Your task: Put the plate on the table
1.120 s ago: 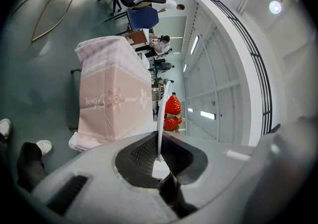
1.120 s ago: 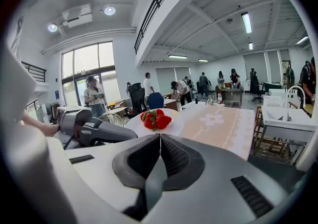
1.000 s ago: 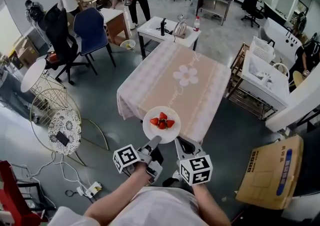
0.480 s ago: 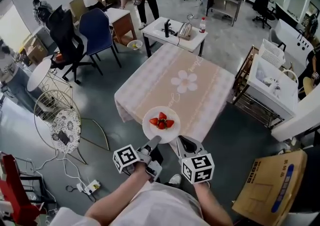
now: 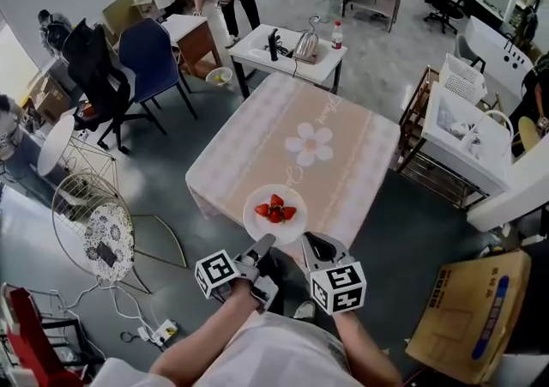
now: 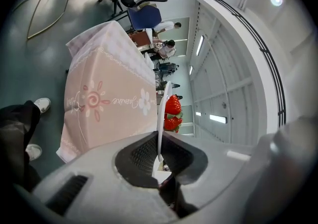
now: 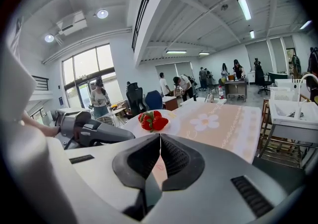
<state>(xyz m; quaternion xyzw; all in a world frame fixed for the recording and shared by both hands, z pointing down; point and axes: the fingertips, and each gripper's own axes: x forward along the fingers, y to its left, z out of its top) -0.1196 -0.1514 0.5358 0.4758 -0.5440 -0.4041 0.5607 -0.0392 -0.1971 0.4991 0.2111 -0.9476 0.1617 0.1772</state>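
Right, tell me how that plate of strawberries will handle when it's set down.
The plate looks rigid. Pinched only at its near rim by the left gripper and right gripper, it would likely tip forward if either slips. The strawberries sit loose, so a tilt could roll them off.

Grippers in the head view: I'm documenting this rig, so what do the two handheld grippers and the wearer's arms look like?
The left gripper and right gripper are both light grey plastic, each topped with a white cube printed with black square markers. Their fingers have black ribbed pads. The person wears a white short-sleeved shirt.
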